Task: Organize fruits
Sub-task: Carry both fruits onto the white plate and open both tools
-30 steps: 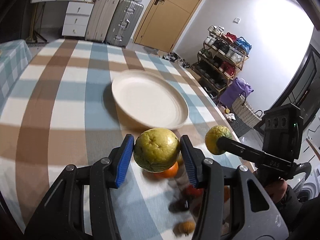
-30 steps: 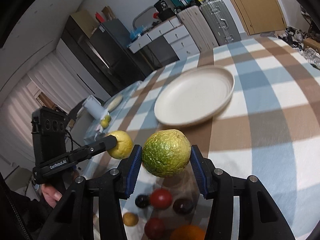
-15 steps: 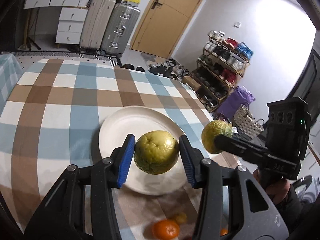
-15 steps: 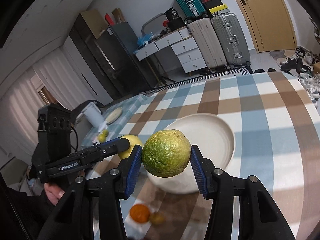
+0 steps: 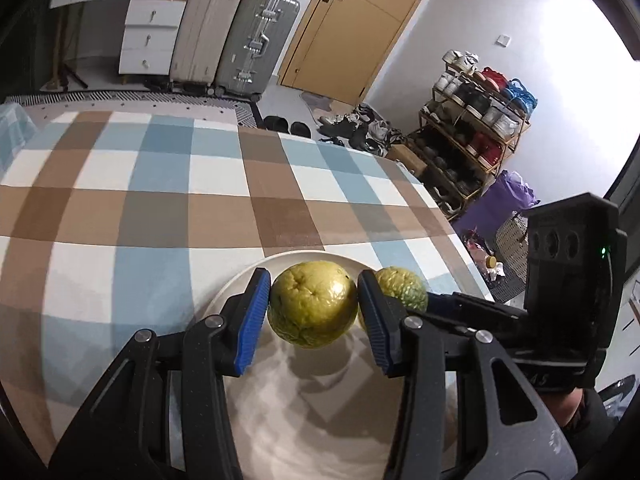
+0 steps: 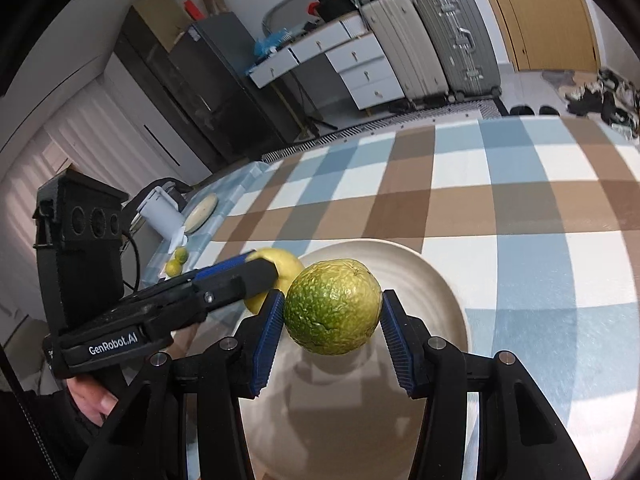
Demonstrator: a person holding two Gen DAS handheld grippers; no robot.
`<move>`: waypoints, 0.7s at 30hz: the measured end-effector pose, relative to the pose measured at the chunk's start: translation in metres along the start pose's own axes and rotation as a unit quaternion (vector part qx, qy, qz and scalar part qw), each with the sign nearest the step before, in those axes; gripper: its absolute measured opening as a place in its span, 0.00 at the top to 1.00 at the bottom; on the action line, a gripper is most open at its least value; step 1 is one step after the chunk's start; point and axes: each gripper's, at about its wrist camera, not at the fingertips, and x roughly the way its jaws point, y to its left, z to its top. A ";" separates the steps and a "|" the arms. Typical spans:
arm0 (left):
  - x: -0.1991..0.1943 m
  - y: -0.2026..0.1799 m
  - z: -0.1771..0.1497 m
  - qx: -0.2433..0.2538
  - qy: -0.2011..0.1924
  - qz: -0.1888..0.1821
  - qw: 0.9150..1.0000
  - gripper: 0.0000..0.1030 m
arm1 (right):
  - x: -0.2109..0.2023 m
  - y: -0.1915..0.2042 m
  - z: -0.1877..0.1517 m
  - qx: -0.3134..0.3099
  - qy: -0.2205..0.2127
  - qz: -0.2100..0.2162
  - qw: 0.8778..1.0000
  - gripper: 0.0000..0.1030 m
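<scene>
My left gripper [image 5: 314, 312] is shut on a yellow-green citrus fruit [image 5: 312, 304], held just above the cream plate [image 5: 240, 280]. Its blue pads press both sides of the fruit. My right gripper [image 6: 332, 314] is shut on a greener, rough-skinned citrus fruit [image 6: 332, 304], also over the cream plate [image 6: 440, 288]. Each view shows the other tool beside it: the greener fruit [image 5: 402, 286] to the right in the left wrist view, the yellow fruit [image 6: 280, 268] to the left in the right wrist view. The plate under both fruits holds nothing that I can see.
The plate lies on a table with a blue, brown and white checked cloth [image 5: 160, 184]. Two small limes [image 6: 178, 260] and a small dish [image 6: 202, 208] sit at the table's far left side. Suitcases [image 5: 256, 40], drawers and a shoe rack [image 5: 476, 120] stand beyond the table.
Both grippers carried their fruits forward from above the small fruits near the table's front to over the plate. The small fruits have dropped out of view. Both grips held.
</scene>
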 end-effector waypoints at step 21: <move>0.010 0.005 -0.001 -0.006 -0.003 0.008 1.000 0.34 | -0.016 -0.009 0.001 0.002 -0.053 -0.020 0.998 0.28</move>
